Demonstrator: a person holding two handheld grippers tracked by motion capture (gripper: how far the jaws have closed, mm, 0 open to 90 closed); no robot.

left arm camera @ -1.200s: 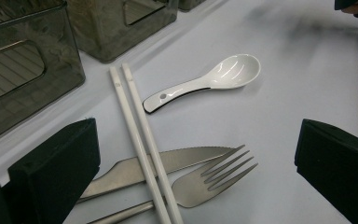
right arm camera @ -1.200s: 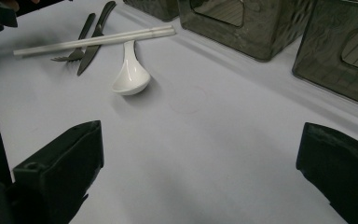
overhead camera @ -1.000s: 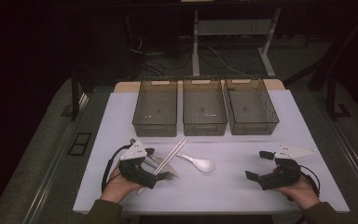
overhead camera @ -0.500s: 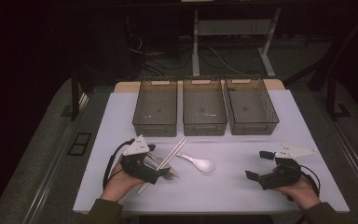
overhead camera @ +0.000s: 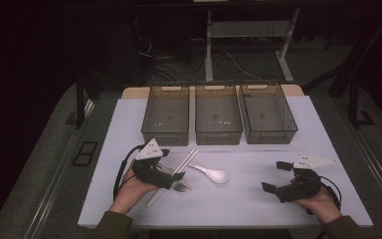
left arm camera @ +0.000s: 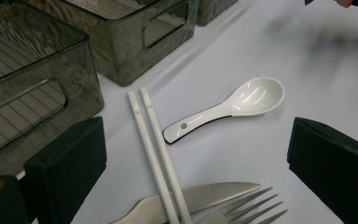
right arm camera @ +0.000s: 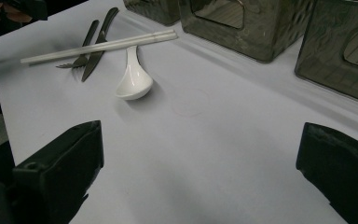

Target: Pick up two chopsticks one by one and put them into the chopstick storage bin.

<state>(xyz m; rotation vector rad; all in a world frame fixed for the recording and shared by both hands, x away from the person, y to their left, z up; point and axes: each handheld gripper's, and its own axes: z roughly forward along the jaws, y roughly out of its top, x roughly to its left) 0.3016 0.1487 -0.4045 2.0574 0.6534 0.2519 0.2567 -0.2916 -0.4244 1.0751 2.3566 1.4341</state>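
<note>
Chopsticks [overhead camera: 175, 172] — a white pair lying side by side — sit near the front left of the table [overhead camera: 238, 204] in the high view, crossing over a fork [overhead camera: 180, 186] and a knife, with the left gripper [overhead camera: 165, 180] poised right above that pile, jaws apart. The right gripper [overhead camera: 274, 177] hangs well apart at the front right, also spread wide and holding nothing. Three dark bins [overhead camera: 218, 113] stand in a row behind.

From the left gripper view, the chopsticks [left arm camera: 154, 154] run straight up between the two black jaws and rest on the knife [left arm camera: 200, 197], with the fork [left arm camera: 247, 213] just beside. A close here could, I judge, catch the knife blade or a fork tine along with the sticks, or pinch one stick and let its twin roll off. The white spoon [left arm camera: 233, 106] lies near, its handle almost at the sticks — a sideways nudge would knock it.

From the right gripper view, the spoon [right arm camera: 133, 77] and the stacked cutlery [right arm camera: 91, 44] lie far off; bare table lies between its parted jaws.
</note>
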